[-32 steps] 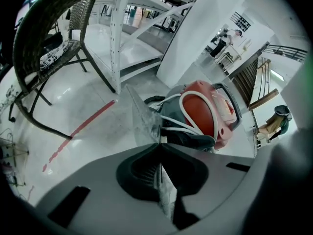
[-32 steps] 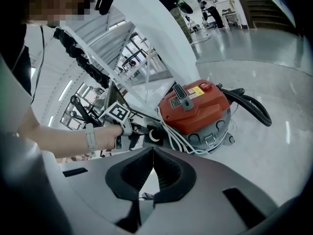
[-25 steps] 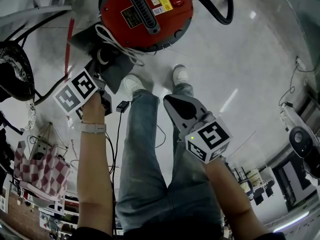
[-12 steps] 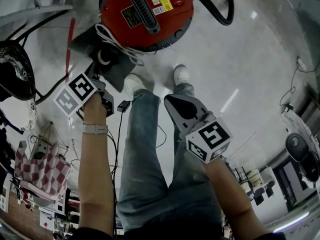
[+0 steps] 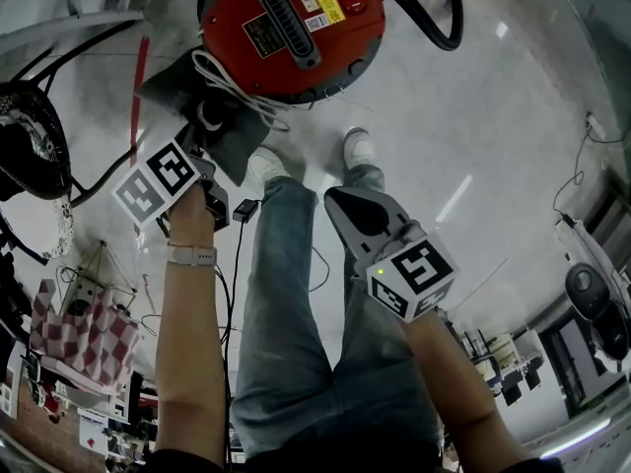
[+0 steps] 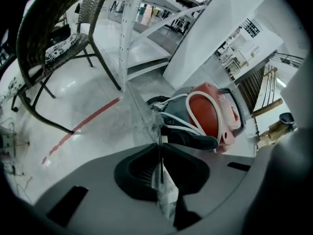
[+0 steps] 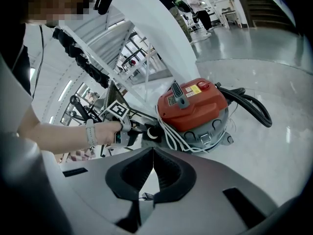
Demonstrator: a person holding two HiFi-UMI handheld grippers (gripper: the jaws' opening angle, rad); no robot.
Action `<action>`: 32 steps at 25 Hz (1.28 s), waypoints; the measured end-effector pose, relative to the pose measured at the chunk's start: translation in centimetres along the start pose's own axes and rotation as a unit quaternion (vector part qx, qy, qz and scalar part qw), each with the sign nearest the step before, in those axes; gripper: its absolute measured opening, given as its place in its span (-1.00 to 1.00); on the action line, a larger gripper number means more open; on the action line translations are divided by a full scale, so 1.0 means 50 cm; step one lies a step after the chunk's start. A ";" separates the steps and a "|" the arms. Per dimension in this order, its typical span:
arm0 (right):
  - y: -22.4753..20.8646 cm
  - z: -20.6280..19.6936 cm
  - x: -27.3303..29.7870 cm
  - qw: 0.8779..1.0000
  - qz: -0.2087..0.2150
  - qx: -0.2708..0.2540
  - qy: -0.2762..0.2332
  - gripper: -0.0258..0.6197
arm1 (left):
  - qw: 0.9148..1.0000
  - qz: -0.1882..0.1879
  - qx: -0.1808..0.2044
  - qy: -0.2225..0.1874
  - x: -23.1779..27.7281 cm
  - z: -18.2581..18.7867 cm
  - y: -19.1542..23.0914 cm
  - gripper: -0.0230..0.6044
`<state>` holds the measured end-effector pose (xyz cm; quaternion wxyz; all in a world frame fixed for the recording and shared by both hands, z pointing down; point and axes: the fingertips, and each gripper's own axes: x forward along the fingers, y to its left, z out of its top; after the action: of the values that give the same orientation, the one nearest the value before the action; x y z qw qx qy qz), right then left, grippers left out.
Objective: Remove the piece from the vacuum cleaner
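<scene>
The red vacuum cleaner (image 5: 291,28) stands on the pale floor, with a white cord (image 5: 232,87) looped down its side. A dark grey piece (image 5: 232,136) with a black socket lies against its left side, also in the right gripper view (image 7: 149,133). My left gripper (image 5: 195,138) reaches down to that piece. Its jaws (image 6: 160,146) have just been opening a little, but they still pinch a clear plastic film (image 6: 165,192) that runs toward the piece. My right gripper (image 5: 337,197) hangs over the person's legs, away from the vacuum, shut and holding nothing (image 7: 153,151).
A black hose (image 5: 439,18) curls off the vacuum's right side. A wicker chair (image 6: 54,28) and a white shelf frame (image 6: 128,38) stand to the left, with a red tape line (image 6: 83,126) on the floor. The person's shoes (image 5: 264,163) are just below the vacuum.
</scene>
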<state>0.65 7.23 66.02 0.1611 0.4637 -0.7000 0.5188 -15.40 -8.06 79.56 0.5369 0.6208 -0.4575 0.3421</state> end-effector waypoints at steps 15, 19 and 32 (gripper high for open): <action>-0.005 0.003 -0.003 1.000 -0.002 0.000 0.000 -0.83 | 0.999 -0.025 -0.041 -0.009 0.006 0.026 -0.004 -0.80; -0.004 0.002 -0.003 1.000 -0.002 0.001 0.000 -0.83 | 0.994 -0.033 -0.102 -0.017 0.005 0.013 0.003 -0.80; -0.010 -0.005 -0.003 1.000 -0.006 0.004 0.004 -0.83 | 0.983 -0.029 -0.176 -0.042 -0.002 0.003 0.017 -0.80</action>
<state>1.08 7.50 66.27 0.1648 0.4664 -0.6946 0.5224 -16.22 -8.16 79.72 0.6277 0.5438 -0.5143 0.2141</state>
